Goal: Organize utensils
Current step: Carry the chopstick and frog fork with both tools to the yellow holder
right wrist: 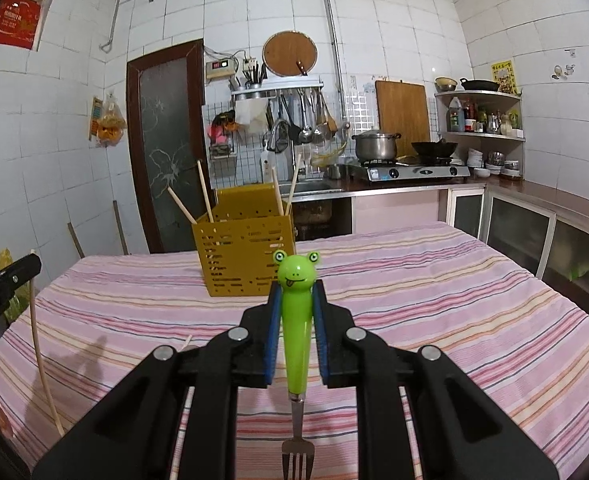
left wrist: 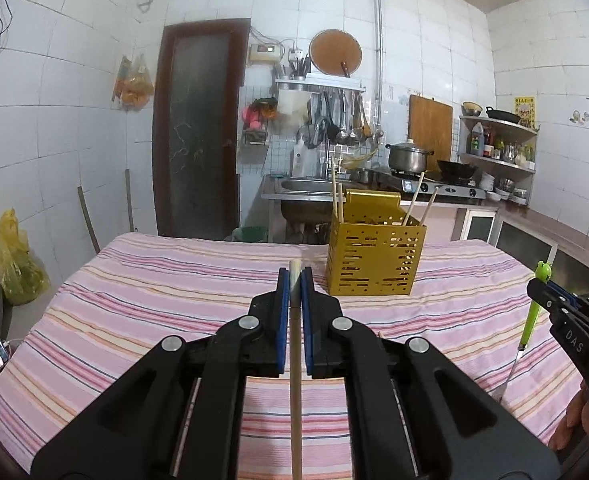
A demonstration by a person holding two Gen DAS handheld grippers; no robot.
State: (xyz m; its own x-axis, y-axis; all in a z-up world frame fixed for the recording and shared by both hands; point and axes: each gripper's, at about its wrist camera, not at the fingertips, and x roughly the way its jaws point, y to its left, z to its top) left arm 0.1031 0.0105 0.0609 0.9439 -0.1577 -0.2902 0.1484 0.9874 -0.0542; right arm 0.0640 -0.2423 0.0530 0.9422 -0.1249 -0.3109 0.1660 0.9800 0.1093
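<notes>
Item 1: my left gripper (left wrist: 295,280), pads clenched on a single wooden chopstick (left wrist: 295,380). The stick runs lengthwise between my fingers, its blunt end just past the tips and the rest trailing back toward my hand. I judge this grip suits a lengthwise feed into the holder.

Item 2: my right gripper (right wrist: 297,300), pads clamped on the green handle of a frog-headed fork (right wrist: 297,320). The frog face sits above my fingertips; the metal tines hang below, toward me. Holding it by the handle keeps the tines as the end that would go in first, as I read it.

Item 3: yellow perforated utensil holder (left wrist: 374,256), upright on the striped tablecloth (left wrist: 154,292), ahead of both grippers and apart from them. Four chopsticks (right wrist: 202,192) already lean in it, two toward each side, which suggests it has compartments; I cannot see the dividers.

Item 4: both held pieces are lifted off the cloth, neither yet over the holder.

Item 5: a pale stick end (right wrist: 186,342) shows on the cloth near my right gripper, likely another chopstick awaiting collection.

Remaining work, in my estimate: carry each piece over the holder's open top and drop it in.
</notes>
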